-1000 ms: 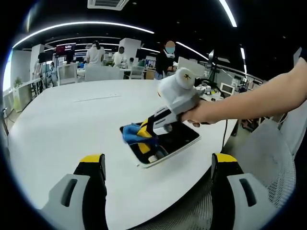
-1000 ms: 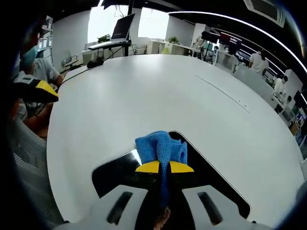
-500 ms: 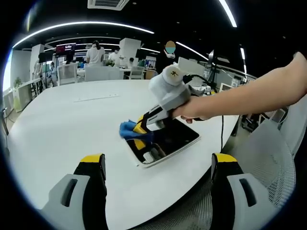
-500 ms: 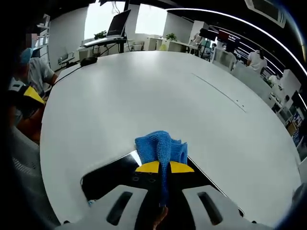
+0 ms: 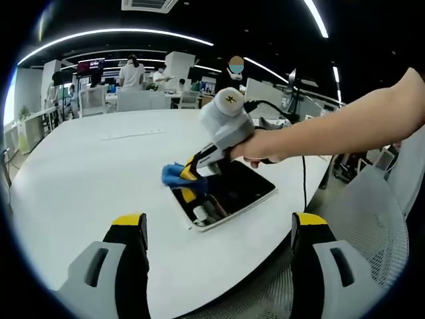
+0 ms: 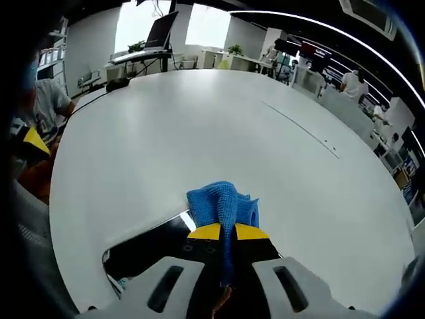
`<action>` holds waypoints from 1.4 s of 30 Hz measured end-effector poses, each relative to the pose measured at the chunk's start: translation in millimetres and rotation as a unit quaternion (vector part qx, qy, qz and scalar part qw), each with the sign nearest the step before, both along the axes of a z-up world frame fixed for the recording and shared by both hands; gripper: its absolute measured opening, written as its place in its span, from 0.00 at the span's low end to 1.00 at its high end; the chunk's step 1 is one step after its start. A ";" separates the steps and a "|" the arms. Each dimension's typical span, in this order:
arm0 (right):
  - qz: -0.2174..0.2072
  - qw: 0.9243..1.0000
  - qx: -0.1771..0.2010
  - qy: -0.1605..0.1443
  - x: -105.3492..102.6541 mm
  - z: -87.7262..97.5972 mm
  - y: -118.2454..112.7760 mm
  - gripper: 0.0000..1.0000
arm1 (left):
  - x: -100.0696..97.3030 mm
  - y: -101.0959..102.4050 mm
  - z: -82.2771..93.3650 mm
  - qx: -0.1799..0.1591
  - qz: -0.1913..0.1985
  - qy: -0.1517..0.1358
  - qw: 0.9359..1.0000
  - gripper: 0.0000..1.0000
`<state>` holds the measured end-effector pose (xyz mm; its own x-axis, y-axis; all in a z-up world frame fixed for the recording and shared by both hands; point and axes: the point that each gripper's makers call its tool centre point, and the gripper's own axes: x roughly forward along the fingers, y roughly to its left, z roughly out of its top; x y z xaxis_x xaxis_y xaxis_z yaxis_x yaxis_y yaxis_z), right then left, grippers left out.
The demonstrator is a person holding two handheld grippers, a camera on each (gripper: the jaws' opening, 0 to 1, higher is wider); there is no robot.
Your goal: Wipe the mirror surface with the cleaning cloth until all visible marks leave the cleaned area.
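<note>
**Soft cloth pinched, glass underneath**

My right gripper [image 6: 228, 232] has its jaws closed on the blue cleaning cloth [image 6: 222, 205], limp and light, bunched at the mirror's [image 5: 234, 192] far edge on the white table [image 6: 199, 133]. I judge the mirror slick and fragile. My left gripper [image 5: 216, 229] hangs open, empty.

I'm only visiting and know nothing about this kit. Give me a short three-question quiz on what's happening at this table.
1. True or false: the right gripper has its fingers shut on the blue knitted cleaning cloth.
2. The cloth sits at which part of the dark rectangular white-framed mirror: A) an end, B) the middle?
3. Fill in: the left gripper is ___.

Key: 1 true; 2 A; 3 open.
</note>
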<state>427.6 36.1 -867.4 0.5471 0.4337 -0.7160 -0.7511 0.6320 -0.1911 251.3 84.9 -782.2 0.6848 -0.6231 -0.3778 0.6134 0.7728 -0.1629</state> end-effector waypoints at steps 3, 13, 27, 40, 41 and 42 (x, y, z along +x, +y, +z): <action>0.000 1.000 0.005 0.000 -3.1 0.7 1.0 0.00 | 0.4 0.4 0.3 0.000 0.001 -0.002 1.000 0.90; 0.014 1.000 0.000 -0.003 -7.3 2.9 0.5 0.00 | 1.2 1.1 0.2 0.001 0.003 0.000 1.000 0.92; -0.001 1.000 -0.009 -0.001 -4.6 1.3 -31.0 0.00 | 0.3 0.4 -0.7 0.001 0.003 0.004 1.000 0.93; -0.014 1.000 -0.010 0.002 -7.0 2.2 -43.3 0.00 | 0.4 0.7 -0.3 0.001 0.004 0.003 1.000 0.93; -0.019 1.000 -0.008 0.004 -7.3 2.2 -43.2 0.00 | 0.7 1.1 0.2 0.002 0.005 0.001 1.000 0.93; -0.029 1.000 -0.001 0.009 -7.2 1.9 -43.4 0.00 | 1.3 1.6 1.0 0.002 0.006 -0.003 1.000 0.93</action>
